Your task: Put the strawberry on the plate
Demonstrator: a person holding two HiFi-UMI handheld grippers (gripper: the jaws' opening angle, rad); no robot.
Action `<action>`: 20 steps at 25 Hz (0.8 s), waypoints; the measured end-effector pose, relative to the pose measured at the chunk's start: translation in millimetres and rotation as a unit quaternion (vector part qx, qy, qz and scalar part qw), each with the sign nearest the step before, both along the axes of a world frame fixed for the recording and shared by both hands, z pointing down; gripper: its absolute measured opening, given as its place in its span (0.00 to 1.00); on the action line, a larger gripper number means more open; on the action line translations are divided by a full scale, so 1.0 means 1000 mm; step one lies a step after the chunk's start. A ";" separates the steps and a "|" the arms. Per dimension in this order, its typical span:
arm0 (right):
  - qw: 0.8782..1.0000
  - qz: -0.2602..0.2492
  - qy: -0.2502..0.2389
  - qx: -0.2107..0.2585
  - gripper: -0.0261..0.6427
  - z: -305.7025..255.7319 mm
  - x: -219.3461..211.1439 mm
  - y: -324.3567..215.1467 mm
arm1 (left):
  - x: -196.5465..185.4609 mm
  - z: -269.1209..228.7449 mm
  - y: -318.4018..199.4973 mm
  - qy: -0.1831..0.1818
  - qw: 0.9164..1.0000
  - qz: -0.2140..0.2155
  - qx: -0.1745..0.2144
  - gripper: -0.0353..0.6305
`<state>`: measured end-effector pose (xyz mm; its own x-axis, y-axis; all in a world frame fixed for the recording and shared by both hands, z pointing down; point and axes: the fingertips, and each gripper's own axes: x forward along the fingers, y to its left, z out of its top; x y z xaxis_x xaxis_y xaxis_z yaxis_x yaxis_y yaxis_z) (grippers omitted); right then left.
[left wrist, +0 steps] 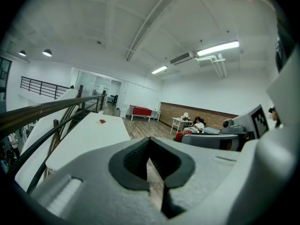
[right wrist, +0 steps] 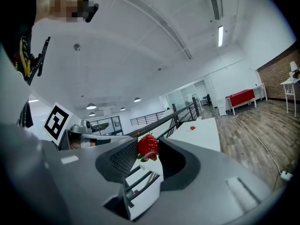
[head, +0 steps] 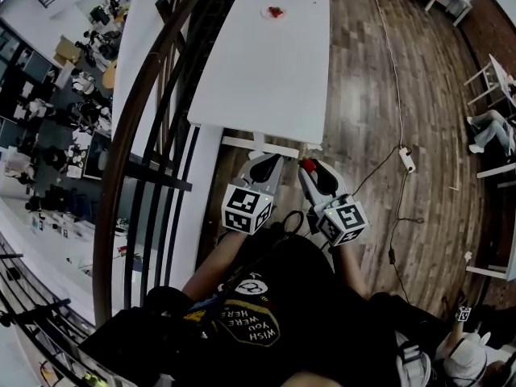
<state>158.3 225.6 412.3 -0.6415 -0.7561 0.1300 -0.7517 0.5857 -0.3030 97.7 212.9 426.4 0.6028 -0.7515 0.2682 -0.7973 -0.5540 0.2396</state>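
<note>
Head view: railing [head: 127,139] flanks table [head: 266,71], plate [head: 264,13].

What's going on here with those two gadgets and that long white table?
A person stands at the near end of a white table with a pair of tongs in each hand. The right tongs are closed on a strawberry, held in the air just short of the table's near edge. The left tongs are shut and empty. The plate sits at the table's far end with a small red thing on it, so the strawberry is not yet there.
</note>
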 end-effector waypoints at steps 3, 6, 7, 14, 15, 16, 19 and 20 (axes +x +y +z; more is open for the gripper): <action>1.000 0.000 0.011 -0.001 0.25 0.002 -0.004 -0.013 | -0.008 -0.003 -0.014 0.003 1.000 -0.002 0.006 0.05; 1.000 0.000 0.017 0.001 0.25 -0.004 -0.015 -0.031 | -0.020 -0.009 -0.032 0.009 1.000 -0.002 0.010 0.05; 1.000 0.000 0.014 0.003 0.25 -0.007 -0.020 -0.038 | -0.024 -0.010 -0.038 0.011 1.000 -0.001 0.011 0.05; 0.999 0.017 0.028 0.002 0.25 0.001 -0.034 -0.069 | -0.034 -0.002 -0.067 0.019 1.000 0.024 0.004 0.05; 0.999 0.020 0.027 -0.001 0.25 0.001 -0.036 -0.070 | -0.036 0.000 -0.068 0.020 0.999 0.028 0.001 0.05; 0.999 0.024 0.024 -0.005 0.25 0.002 -0.039 -0.070 | -0.038 0.002 -0.069 0.021 0.999 0.031 -0.003 0.05; 0.999 0.030 0.023 -0.016 0.25 0.005 -0.045 -0.071 | -0.044 0.008 -0.071 0.024 0.999 0.036 -0.015 0.05; 0.999 0.030 0.028 -0.019 0.25 0.008 -0.046 -0.072 | -0.044 0.010 -0.072 0.026 0.999 0.037 -0.018 0.05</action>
<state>112.7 153.6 419.8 -0.5861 -0.7868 0.1935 -0.8015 0.5282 -0.2802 53.3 140.9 436.1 0.6710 -0.6942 0.2607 -0.7397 -0.6020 0.3008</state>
